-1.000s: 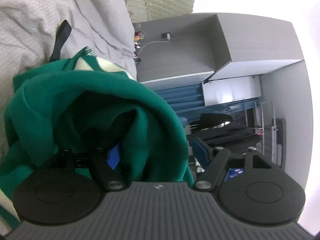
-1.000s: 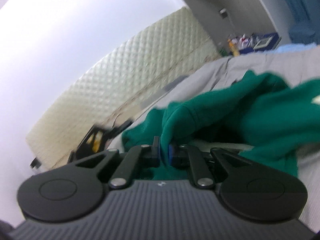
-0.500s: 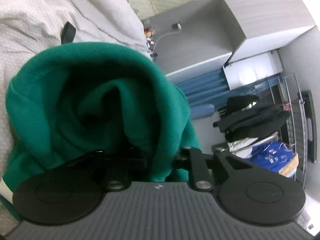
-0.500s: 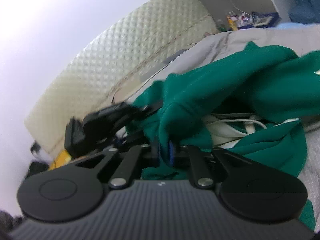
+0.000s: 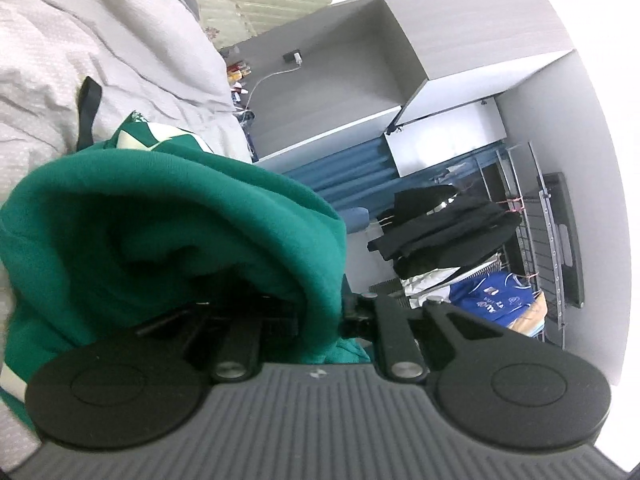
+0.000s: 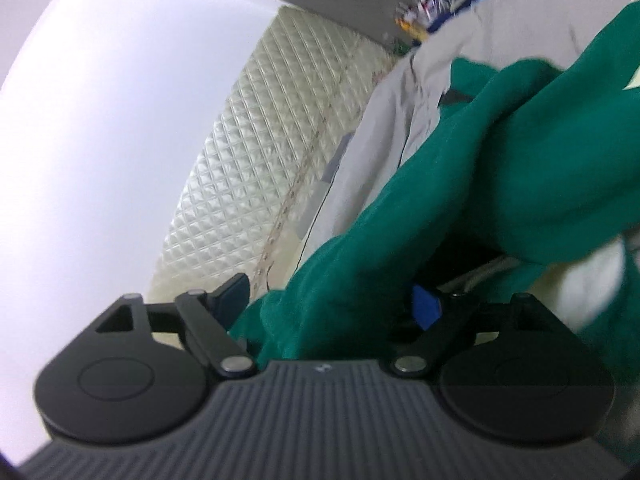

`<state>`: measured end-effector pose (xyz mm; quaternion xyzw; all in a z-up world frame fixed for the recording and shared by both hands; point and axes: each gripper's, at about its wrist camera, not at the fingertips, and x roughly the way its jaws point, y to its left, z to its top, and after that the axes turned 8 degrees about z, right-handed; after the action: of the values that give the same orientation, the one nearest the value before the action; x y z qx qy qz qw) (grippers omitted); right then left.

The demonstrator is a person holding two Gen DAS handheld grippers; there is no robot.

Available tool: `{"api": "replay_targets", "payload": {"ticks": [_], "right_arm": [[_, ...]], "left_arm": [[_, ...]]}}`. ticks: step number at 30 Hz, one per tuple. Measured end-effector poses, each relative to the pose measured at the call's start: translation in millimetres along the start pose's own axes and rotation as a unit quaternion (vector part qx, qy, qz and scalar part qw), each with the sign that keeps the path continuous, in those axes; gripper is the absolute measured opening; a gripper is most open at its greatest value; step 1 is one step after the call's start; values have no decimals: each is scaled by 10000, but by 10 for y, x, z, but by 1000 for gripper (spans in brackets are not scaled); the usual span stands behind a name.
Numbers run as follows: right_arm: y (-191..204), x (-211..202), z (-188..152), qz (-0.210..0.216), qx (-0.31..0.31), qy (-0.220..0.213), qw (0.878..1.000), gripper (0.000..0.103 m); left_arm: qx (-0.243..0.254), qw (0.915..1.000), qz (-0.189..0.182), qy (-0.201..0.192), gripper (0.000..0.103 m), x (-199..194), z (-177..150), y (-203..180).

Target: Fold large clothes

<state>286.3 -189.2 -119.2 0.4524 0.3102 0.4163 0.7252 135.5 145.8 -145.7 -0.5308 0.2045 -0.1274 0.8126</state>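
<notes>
A large green garment [image 5: 160,220] with cream trim lies bunched on the pale grey bedsheet [image 5: 60,40]. My left gripper [image 5: 320,312] is shut on a thick fold of it, which drapes over the left finger and hides it. In the right wrist view the same green garment [image 6: 520,140] spreads across the sheet [image 6: 384,128]. My right gripper [image 6: 332,304] is opening, its jaws wide apart. A loose fold of green cloth lies between them, and the blue pad [image 6: 426,310] on the right finger shows bare, not pressing the cloth.
A quilted cream headboard [image 6: 260,160] stands behind the bed. Beyond the bed's edge are a grey cabinet [image 5: 400,60], a blue curtain [image 5: 344,176] and a wire rack with dark clothes [image 5: 440,232]. A black strap [image 5: 88,108] lies on the sheet.
The left gripper went from wide apart around the fold to clamped on it and lifted a little. The right gripper let go of its pinch of green cloth, spread wide and rolled.
</notes>
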Motion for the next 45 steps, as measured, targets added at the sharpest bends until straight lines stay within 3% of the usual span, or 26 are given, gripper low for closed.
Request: {"api": "replay_targets", "payload": {"ticks": [3, 5, 6, 7, 9, 10, 13, 16, 21, 24, 26, 28, 30, 37, 39, 45], "right_arm": [[-17, 291, 67, -255, -82, 310, 9992, 85], [-41, 416, 72, -468, -88, 514, 9975, 63], [-68, 484, 66, -620, -78, 636, 9960, 40], [-88, 527, 74, -673, -92, 674, 9954, 30], [-36, 518, 58, -634, -295, 575, 9959, 24], [26, 488, 59, -589, -489, 499, 9958, 22], [256, 359, 57, -387, -972, 242, 9942, 21], [467, 226, 47, -187, -1426, -53, 9896, 21], [337, 87, -109, -758, -1592, -178, 9842, 21], [175, -24, -151, -971, -1384, -247, 9853, 20], [231, -16, -174, -1025, -1602, -337, 9812, 20], [320, -10, -210, -1008, -1810, -446, 9773, 20], [432, -55, -284, -999, -2014, -592, 9726, 20], [773, -525, -492, -714, -2345, -1407, 9592, 17], [960, -679, -502, -696, -2468, -1607, 9531, 9], [1731, -1051, -303, -576, -3023, -1992, 9304, 9]], "left_arm": [[-62, 10000, 34, -28, 18, 44, -7, -7], [50, 9998, 161, -79, 19, 57, -4, -6], [104, 9996, 224, -96, 19, 67, -26, -21], [119, 9994, 294, -98, 19, 82, -4, -13], [51, 9993, 346, -97, 23, 113, 21, 27], [-55, 9993, 370, -90, 31, 129, 33, 69], [-514, 9981, 344, -49, 55, 194, 33, 215], [-643, 9976, 247, 26, 58, 293, 21, 295], [-498, 9979, 420, -45, 58, 375, 34, 300], [-855, 9954, 404, -139, 58, 398, 39, 388], [-976, 9944, 336, -242, 53, 385, 58, 424], [-829, 9953, 402, -286, 33, 372, 79, 385], [-605, 9968, 381, -352, 28, 342, 73, 305], [650, 9963, -127, -541, 24, -25, -79, -297], [960, 9930, -326, -601, 24, -138, -91, -518], [1699, 9779, -933, -789, 23, -424, 75, -1427]]}}
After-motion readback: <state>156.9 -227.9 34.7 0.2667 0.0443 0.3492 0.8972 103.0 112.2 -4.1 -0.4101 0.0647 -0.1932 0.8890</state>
